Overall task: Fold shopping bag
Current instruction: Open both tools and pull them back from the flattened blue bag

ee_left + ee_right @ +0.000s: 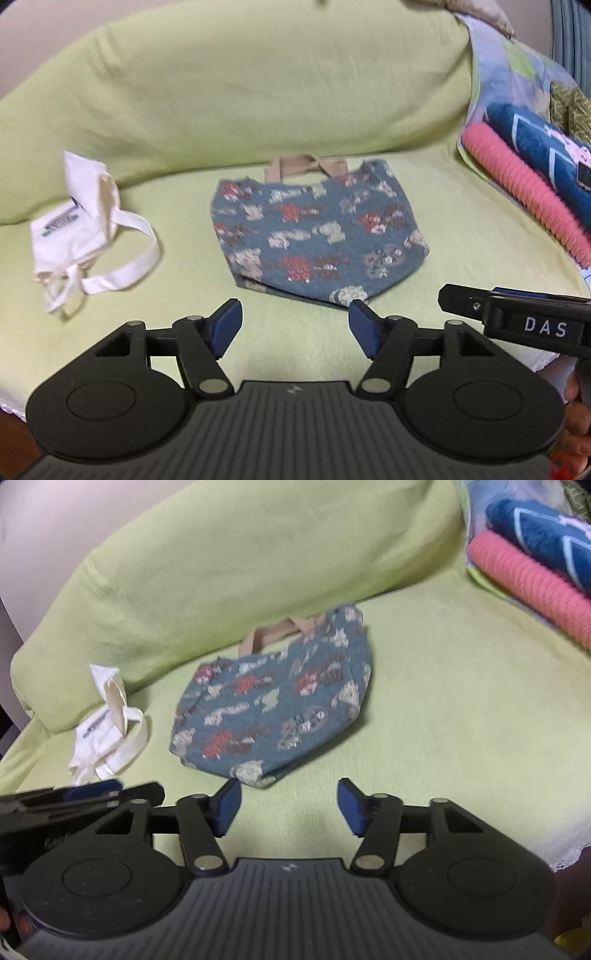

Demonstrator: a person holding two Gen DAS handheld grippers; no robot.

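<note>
Both tools stand wide with nothing between the pads: left tool [295, 328] and right tool [290, 806] each tilt down toward the green-covered sofa seat [424, 236], short of the shopping bag [317, 236]. That bag, blue with a cat print, lies flat on the seat at 12 o'clock from each tool, its beige handles [306, 166] toward the backrest [258, 81]. At 10 o'clock a crumpled white bag [81, 236] lies apart from it. At 2 o'clock a pink roll [532, 199] and a blue towel [535, 147] are stacked, cut off by the frame edge. Motion blur softens the print and the white bag's label, which is unreadable. Bare seat lies between the bag and the stack.
</note>
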